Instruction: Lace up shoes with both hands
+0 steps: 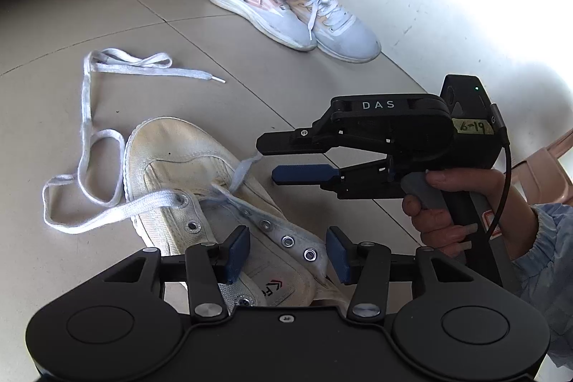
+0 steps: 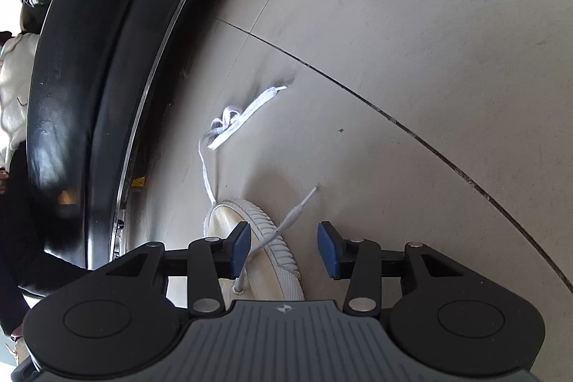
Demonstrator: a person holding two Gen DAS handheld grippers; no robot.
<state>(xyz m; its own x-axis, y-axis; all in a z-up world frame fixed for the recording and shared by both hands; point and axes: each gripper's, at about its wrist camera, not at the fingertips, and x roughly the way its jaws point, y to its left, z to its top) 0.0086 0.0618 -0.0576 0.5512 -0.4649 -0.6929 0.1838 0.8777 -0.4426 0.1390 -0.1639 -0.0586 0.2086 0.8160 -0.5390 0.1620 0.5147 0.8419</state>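
- Both tools sit half open, gripping nothing: left tool (image 1: 288,253) over the shoe (image 1: 200,188), right tool (image 1: 286,160) mid-frame.
- Lace (image 1: 86,131) sprawls left; open floor (image 1: 53,24) upper left.

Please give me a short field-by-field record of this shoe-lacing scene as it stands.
shoe: white canvas shoe lying on the tiled floor, most eyelets empty
lace: white shoelace through the eyelets nearest the toe only; long end trails in loops on the floor, short end rises toward the right gripper
left gripper: left gripper open, fingers either side of the shoe's eyelet row, not gripping it
right gripper: right gripper open, short lace end near its fingers, not pinched
bystander: someone's pale sneakers beyond the shoe
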